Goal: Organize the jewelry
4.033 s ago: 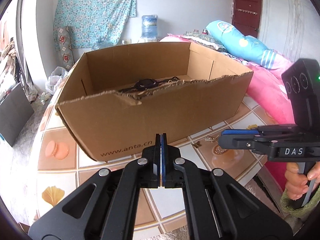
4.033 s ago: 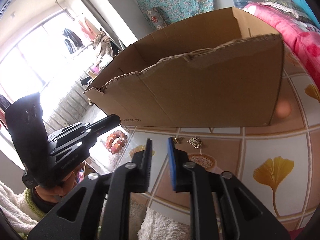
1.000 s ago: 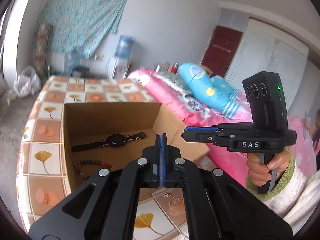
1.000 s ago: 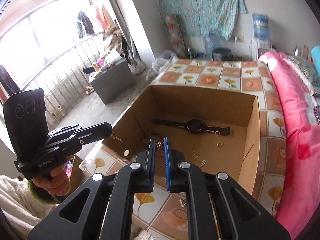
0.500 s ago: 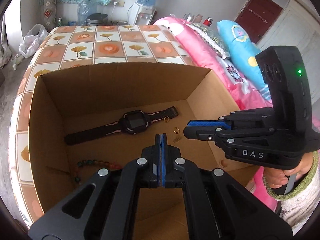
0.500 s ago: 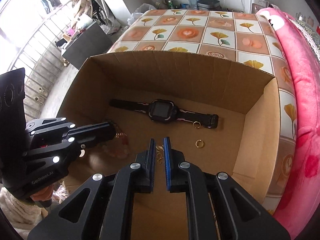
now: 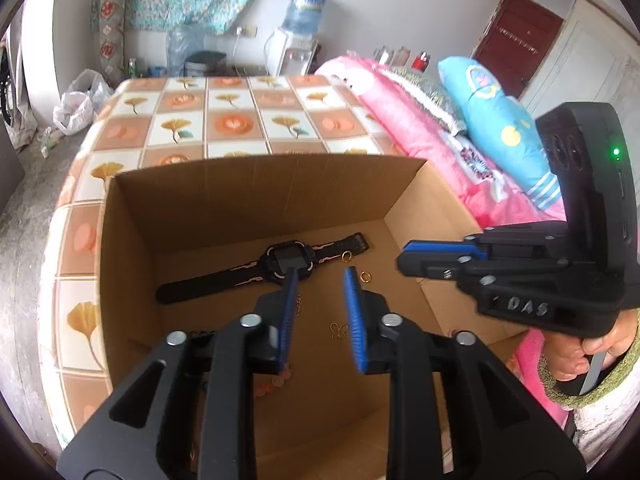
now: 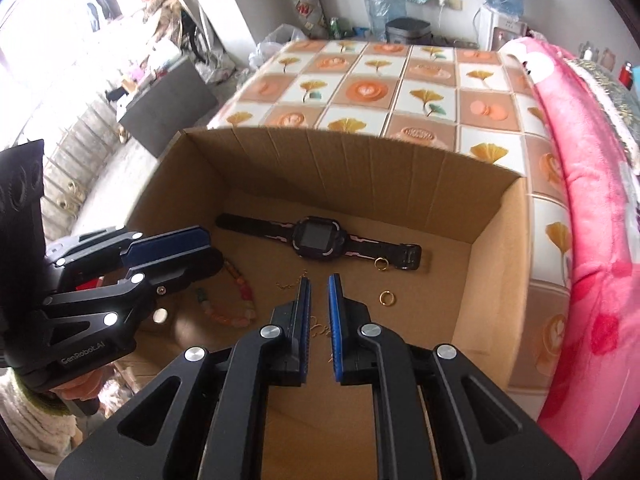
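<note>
An open cardboard box holds a black watch, two gold rings, small gold earrings and a bead bracelet. My left gripper hangs over the box floor just short of the watch. Its jaws are opening and nothing is between the pads. My right gripper points down into the box, shut to a narrow slit. A gold earring shows in that slit, and I cannot tell whether it is pinched or lies on the floor. Each gripper also shows in the other's view, the left gripper and the right gripper.
The box stands on a bed with a tiled flower-pattern cover. A pink blanket lies along its right side, with a blue pillow behind. A hand in a fluffy sleeve holds the right gripper's handle. A small pale disc lies by the bracelet.
Both grippers have come up from in front of the box, moved over it and tipped down into it. The left jaws have parted from shut. The right jaws keep their narrow slit.
</note>
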A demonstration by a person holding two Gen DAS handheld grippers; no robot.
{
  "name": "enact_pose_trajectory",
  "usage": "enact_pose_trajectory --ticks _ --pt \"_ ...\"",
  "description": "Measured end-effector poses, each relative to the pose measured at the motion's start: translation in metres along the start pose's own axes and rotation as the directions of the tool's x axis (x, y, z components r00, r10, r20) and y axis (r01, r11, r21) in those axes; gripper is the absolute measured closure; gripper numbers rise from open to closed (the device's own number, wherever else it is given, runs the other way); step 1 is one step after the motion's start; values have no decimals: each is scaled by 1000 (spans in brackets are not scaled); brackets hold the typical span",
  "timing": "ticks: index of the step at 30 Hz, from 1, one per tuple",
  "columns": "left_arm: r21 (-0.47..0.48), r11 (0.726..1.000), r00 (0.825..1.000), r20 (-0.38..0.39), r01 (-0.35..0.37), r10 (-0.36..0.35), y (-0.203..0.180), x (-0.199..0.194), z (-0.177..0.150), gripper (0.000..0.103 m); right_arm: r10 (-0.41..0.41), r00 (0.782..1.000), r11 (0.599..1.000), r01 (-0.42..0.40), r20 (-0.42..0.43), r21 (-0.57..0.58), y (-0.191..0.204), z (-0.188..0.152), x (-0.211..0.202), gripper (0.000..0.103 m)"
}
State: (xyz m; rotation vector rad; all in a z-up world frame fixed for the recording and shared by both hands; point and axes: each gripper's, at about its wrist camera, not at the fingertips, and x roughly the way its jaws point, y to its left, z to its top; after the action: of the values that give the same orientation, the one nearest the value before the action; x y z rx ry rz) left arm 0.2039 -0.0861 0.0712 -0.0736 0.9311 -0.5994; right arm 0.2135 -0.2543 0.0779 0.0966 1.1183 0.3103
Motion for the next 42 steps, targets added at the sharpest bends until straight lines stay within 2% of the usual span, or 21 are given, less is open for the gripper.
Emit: enact_pose_trajectory --ticks 2,4,8,11,13,18,22,26,29,33,38,42 --pt "5 1000 999 32 2 -2 -1 -15 -4 73 0 999 1000 0 40 -4 6 -6 -15 92" --pt "18 1000 997 79 1 -3 -4 -35 -11 65 2 996 1000 -2 94 -7 13 -16 -36 84" --pt "50 999 989 147 2 -10 -12 -73 -30 56 6 981 1000 -4 193 -12 30 -42 -72 77" --pt "75 997 983 183 0 -14 -18 -98 -50 44 9 966 1000 -9 257 -4 42 -70 -97 67" --pt "81 997 979 205 -9 -8 -22 -112 -63 37 10 952 1000 -14 306 10 49 -92 -113 55" --pt "83 996 976 218 -18 0 -29 -132 -100 26 -51 925 999 46 375 24 65 -133 -131 36" --pt "70 996 979 200 -46 31 -35 -135 -125 19 -57 920 998 39 387 55 72 -153 -136 23" --pt "-18 999 980 193 -49 51 -34 -137 -141 15 -124 912 991 91 391 101 74 -164 -140 18" --pt "-67 997 977 206 -43 56 -34 -141 -148 13 -175 893 984 147 415 98 80 -167 -148 12" --pt "-77 995 970 230 -65 81 -41 -142 -151 11 -198 866 980 184 460 75 88 -169 -162 7" --pt "-76 995 964 256 -59 76 -53 -137 -144 10 -206 849 977 206 486 53 88 -165 -176 7" --pt "-97 993 962 258 -67 90 -57 -132 -138 10 -247 832 967 248 497 66 79 -161 -189 7"
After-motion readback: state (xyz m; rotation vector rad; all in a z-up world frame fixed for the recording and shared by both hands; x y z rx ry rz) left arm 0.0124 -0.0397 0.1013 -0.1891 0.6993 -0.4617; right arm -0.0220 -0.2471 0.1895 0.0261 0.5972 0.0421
